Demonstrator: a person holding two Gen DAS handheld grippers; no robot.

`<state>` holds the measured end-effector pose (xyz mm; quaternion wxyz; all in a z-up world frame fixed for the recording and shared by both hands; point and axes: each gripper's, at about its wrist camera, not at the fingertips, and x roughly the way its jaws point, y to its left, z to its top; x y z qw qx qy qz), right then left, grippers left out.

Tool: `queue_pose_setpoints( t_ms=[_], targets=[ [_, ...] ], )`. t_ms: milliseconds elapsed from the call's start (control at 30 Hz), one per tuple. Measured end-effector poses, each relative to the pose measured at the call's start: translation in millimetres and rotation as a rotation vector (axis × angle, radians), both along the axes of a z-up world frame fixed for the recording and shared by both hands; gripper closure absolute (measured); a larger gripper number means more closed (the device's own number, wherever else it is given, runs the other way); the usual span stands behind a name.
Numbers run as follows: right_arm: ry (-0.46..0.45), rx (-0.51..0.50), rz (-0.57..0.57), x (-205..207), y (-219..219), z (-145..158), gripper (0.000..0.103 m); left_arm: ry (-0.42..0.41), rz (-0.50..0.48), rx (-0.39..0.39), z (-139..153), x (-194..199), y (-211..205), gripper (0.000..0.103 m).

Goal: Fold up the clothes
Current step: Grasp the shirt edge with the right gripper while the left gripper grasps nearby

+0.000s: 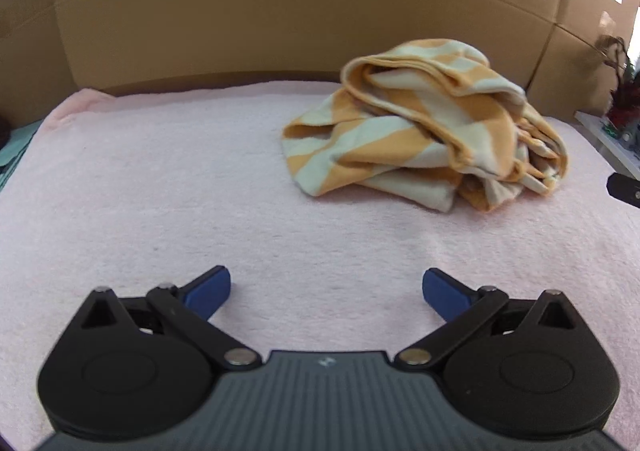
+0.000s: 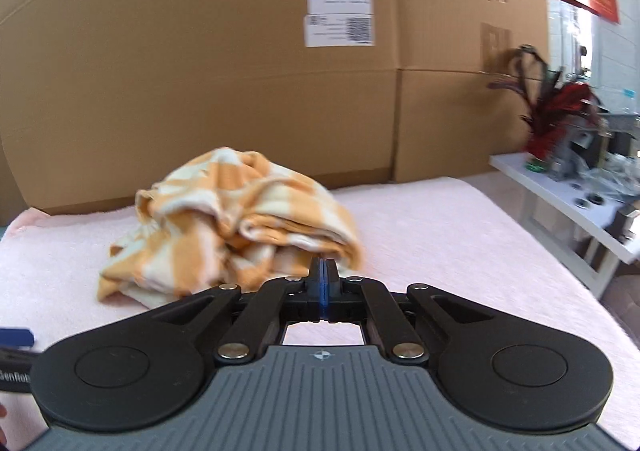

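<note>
Black grippers, blue-padded jaws, ribbed grey bodies

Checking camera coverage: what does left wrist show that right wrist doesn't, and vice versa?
Left wrist only: the left gripper with its jaws wide apart and nothing between them, over the bare pink towel.

Right wrist only: the right gripper with its blue pads pressed together at the near edge of the garment, plus a white side table carrying a red plant.

Both: the crumpled orange-and-white striped garment, unfolded, lying on the pink towel in front of the cardboard boxes.
</note>
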<state>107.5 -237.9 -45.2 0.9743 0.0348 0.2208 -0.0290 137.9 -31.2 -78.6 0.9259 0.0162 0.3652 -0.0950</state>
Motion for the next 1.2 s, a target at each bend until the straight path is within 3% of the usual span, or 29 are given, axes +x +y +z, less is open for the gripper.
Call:
queue_pose_setpoints(
  t_ms=[100, 167, 233, 333, 400, 433, 467, 533, 633, 700, 800, 867, 933, 967, 1000, 1067, 1200],
  targets=[
    [-0.059, -0.112, 0.056, -9.1, 13.7, 1.5, 0.092, -0.01, -0.045, -0.01, 1.3, -5.5, -13.6, 0.001],
    [-0.109, -0.176, 0.104, -11.9, 27.7, 4.5, 0.068, -0.011, -0.068, -0.003, 2.6, -10.4, -19.7, 0.001],
    [-0.122, -0.202, 0.172, -0.1, 44.2, 7.1, 0.064, -0.012, -0.066, 0.018, 3.9, -12.4, -19.6, 0.001],
    [-0.139, -0.269, 0.242, 24.1, 73.1, 7.7, 0.064, -0.006, -0.028, 0.029, 7.3, -11.0, -5.6, 0.001],
    [-0.147, -0.328, 0.223, 44.0, 89.0, 6.7, 0.065, 0.0, -0.001, 0.034, 9.4, -9.4, 4.7, 0.001],
    [-0.151, -0.338, 0.203, 53.1, 92.4, 7.2, 0.066, 0.005, 0.006, 0.021, 10.2, -8.3, 8.7, 0.001],
    [-0.154, -0.348, 0.183, 62.1, 95.8, 7.6, 0.075, 0.011, 0.008, -0.004, 10.8, -7.0, 11.8, 0.001],
    [-0.118, -0.261, 0.149, 72.8, 84.8, 12.6, 0.097, 0.022, -0.003, -0.063, 12.1, -3.6, 14.3, 0.003],
    [-0.121, -0.058, 0.122, 60.3, 48.4, 21.9, 0.097, 0.038, -0.071, -0.187, 14.8, 4.6, 4.5, 0.01],
    [-0.145, -0.037, 0.088, 41.7, 30.5, 24.5, 0.097, 0.055, -0.125, -0.251, 15.1, 14.0, -10.1, 0.02],
    [-0.168, -0.023, 0.042, 15.1, 6.0, 26.8, 0.097, 0.082, -0.167, -0.296, 9.9, 29.3, -34.8, 0.019],
    [-0.162, -0.025, 0.02, 3.5, -5.2, 27.1, 0.097, 0.06, -0.158, -0.273, 7.2, 35.6, -48.7, 0.019],
    [-0.163, -0.016, 0.003, -5.0, -13.5, 26.5, 0.097, 0.03, -0.144, -0.243, 6.2, 39.5, -57.8, 0.037],
    [-0.164, -0.006, -0.003, -8.2, -16.2, 26.7, 0.097, 0.02, -0.144, -0.238, 7.6, 39.9, -57.2, 0.07],
    [-0.164, 0.005, -0.007, -11.3, -18.6, 26.9, 0.097, 0.01, -0.143, -0.233, 8.9, 40.2, -56.6, 0.094],
    [-0.165, 0.017, -0.01, -16.8, -19.4, 22.9, 0.097, -0.01, -0.142, -0.222, 11.6, 40.9, -55.4, 0.094],
    [-0.173, 0.007, -0.016, -26.7, -17.4, 20.1, 0.097, -0.087, -0.114, -0.184, 20.8, 31.5, -43.9, 0.103]
  ],
)
